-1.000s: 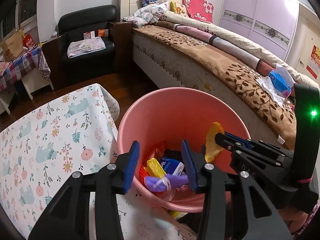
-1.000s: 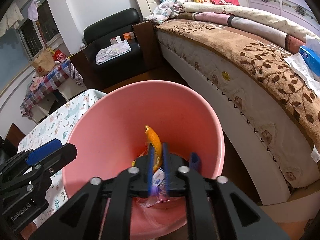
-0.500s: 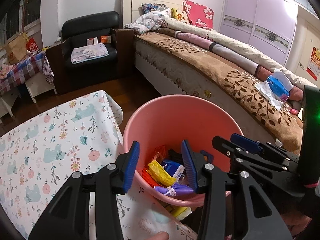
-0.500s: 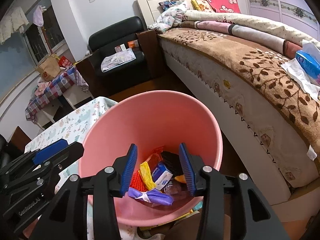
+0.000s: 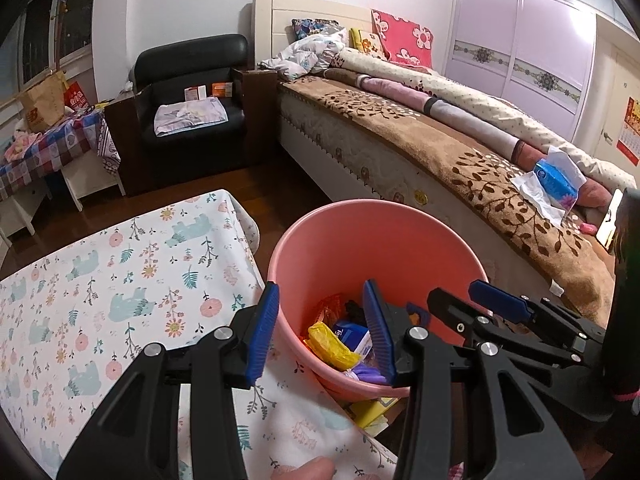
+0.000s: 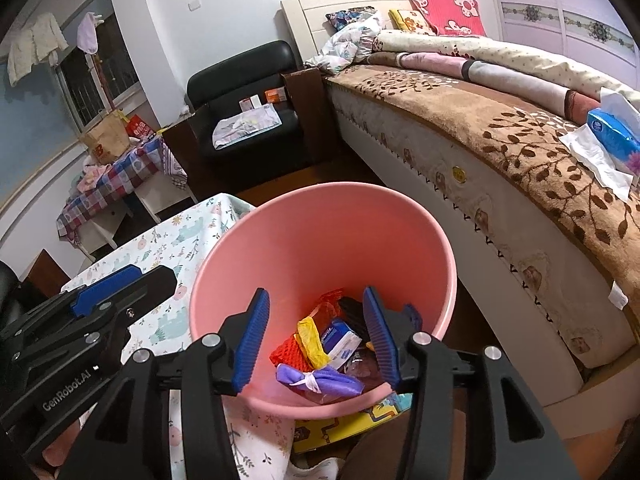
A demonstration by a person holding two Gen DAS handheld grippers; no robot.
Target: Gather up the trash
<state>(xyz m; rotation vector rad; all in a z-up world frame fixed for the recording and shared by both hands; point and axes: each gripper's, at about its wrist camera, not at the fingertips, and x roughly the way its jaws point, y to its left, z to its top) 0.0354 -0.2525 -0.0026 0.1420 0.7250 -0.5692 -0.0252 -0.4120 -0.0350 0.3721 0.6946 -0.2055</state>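
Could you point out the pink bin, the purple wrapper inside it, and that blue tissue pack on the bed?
pink bin (image 6: 332, 240): right wrist view, on its bare inner back wall.
purple wrapper (image 6: 340, 384): right wrist view, on its right half.
blue tissue pack (image 6: 612, 136): right wrist view, on its blue top face.

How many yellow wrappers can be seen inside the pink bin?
1. The yellow wrapper lies in the pink bin, between the red mesh and the blue packet. Others may be buried underneath.
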